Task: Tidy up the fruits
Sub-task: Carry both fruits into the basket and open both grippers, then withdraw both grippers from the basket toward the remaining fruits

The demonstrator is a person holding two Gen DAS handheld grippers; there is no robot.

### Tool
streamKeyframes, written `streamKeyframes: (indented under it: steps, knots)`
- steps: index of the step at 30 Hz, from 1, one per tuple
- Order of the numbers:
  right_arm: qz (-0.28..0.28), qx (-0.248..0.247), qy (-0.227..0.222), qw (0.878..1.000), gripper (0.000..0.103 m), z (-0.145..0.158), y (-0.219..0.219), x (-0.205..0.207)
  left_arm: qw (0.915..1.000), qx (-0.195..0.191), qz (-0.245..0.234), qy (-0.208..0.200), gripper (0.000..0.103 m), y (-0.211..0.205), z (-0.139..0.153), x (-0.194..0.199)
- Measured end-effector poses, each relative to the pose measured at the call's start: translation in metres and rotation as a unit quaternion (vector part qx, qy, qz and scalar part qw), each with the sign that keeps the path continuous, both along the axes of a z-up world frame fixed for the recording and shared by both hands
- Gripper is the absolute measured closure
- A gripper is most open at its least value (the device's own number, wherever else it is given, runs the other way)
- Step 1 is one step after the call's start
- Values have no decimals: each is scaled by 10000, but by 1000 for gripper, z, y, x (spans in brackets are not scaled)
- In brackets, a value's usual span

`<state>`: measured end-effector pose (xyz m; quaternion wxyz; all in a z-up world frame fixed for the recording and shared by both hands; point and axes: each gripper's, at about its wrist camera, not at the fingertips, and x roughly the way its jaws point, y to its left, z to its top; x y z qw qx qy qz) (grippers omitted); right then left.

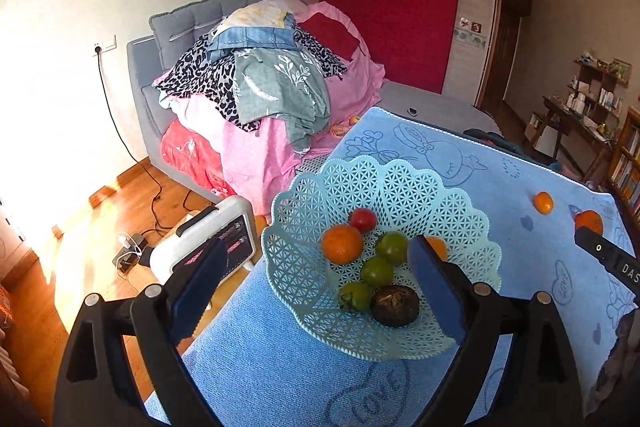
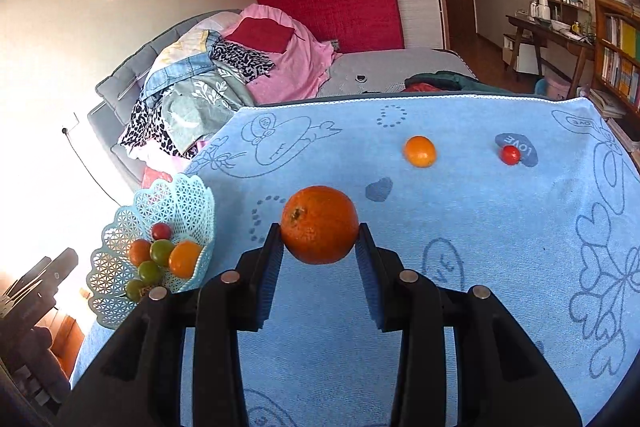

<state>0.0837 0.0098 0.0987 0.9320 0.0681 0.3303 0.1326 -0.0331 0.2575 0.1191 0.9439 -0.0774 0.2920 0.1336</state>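
The large orange (image 2: 319,224) sits clamped between the pads of the right gripper (image 2: 320,247), held above the blue towel (image 2: 500,267) that covers the table. To its left, at the table's near-left corner, stands the pale green lattice basket (image 1: 304,239), already holding an orange, a red tomato, three green fruits, a second orange partly hidden behind a finger, and a dark wrinkled fruit (image 1: 394,305). The left gripper (image 1: 316,275) hovers over that basket with its jaws spread wide and nothing between them. On the towel beyond the held orange lie a smaller orange (image 2: 419,151) and a small red tomato (image 2: 510,155), well apart from each other, with bare towel all around them. The basket's rim reaches close to the table's left edge, where the floor drops away to a white heater (image 1: 208,243) and a power strip, seen only from the left wrist. The small red tomato shows clearly only from the right wrist, which also shows the towel's far edge against the grey bed (image 2: 384,71). A heap of clothes (image 1: 272,83) rises behind the basket.
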Motion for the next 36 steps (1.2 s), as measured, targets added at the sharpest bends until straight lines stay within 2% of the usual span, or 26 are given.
streamKeyframes:
  steps: [9, 17, 19, 20, 21, 22, 36]
  knots:
    - [652, -110, -39, 9978, 65, 4, 68, -9, 9999, 64, 85, -73, 12, 12, 7, -11]
    - [1061, -226, 99, 9941, 64, -3, 102, -10, 9999, -5, 147, -81, 12, 17, 10, -12]
    - [1125, -235, 154, 9933, 64, -5, 105, -8, 9999, -2, 139, -81, 12, 17, 10, -11]
    - [1136, -233, 156, 9931, 58, -6, 106, -8, 9999, -6, 134, -81, 12, 18, 10, -11]
    - [1129, -227, 128, 9933, 47, -6, 105, -8, 9999, -7, 124, -80, 12, 17, 10, -12]
    - [1119, -221, 83, 9934, 44, -5, 105, -10, 9999, -5, 119, -78, 12, 17, 10, -11]
    - [848, -214, 89, 9961, 42, -8, 84, -9, 9999, 76, -27, -79, 12, 5, 9, -10]
